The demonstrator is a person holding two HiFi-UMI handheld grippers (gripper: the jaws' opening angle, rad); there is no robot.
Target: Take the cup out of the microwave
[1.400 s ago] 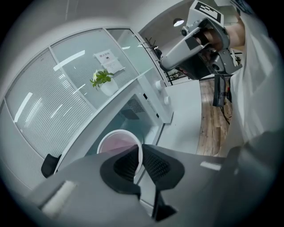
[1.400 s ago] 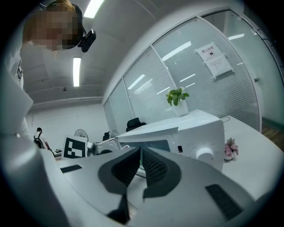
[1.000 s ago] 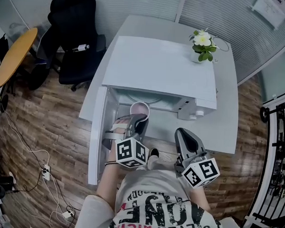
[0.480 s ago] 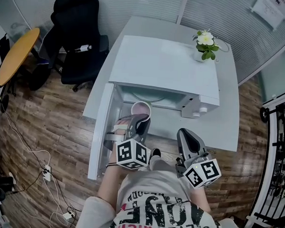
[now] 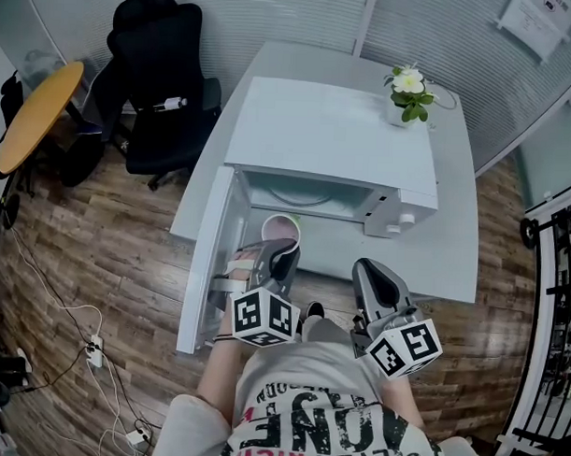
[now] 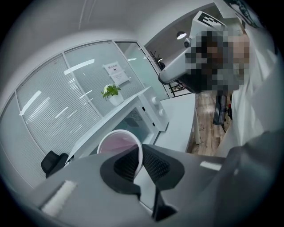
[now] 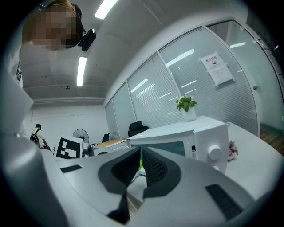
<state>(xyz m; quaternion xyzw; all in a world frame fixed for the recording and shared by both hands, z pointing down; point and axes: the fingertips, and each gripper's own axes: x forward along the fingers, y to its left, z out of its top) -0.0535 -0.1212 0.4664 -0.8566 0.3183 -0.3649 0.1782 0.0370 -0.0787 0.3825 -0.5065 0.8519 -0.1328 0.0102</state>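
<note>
The left gripper (image 5: 277,255) is clamped on the near rim of the cup (image 5: 282,227). The left gripper view shows the cup's wall pinched between the pads, one inside the rim and one outside. Over the last second this gripper draws back toward the person and takes the cup with it. A second ago the cup sat at the mouth of the microwave (image 5: 326,130). Now it shows just in front of the open cavity, over the white worktop (image 5: 434,256), beside the door (image 5: 210,257) that hangs open to the left. The grip on the rim looks the same in all three head views.

The right gripper (image 5: 366,272) hangs to the right of the cup, well apart from it. Its jaws are together on nothing, as the right gripper view shows. It shifts back along with the person and does no work.

For the task, the main step looks all but finished, since the cup is out of the oven. I cannot tell whether its base rests on the worktop or hangs just above it. What likely remains is to set it down and let go. A rim pinch lets a cup tilt, so a steady hand matters.
</note>
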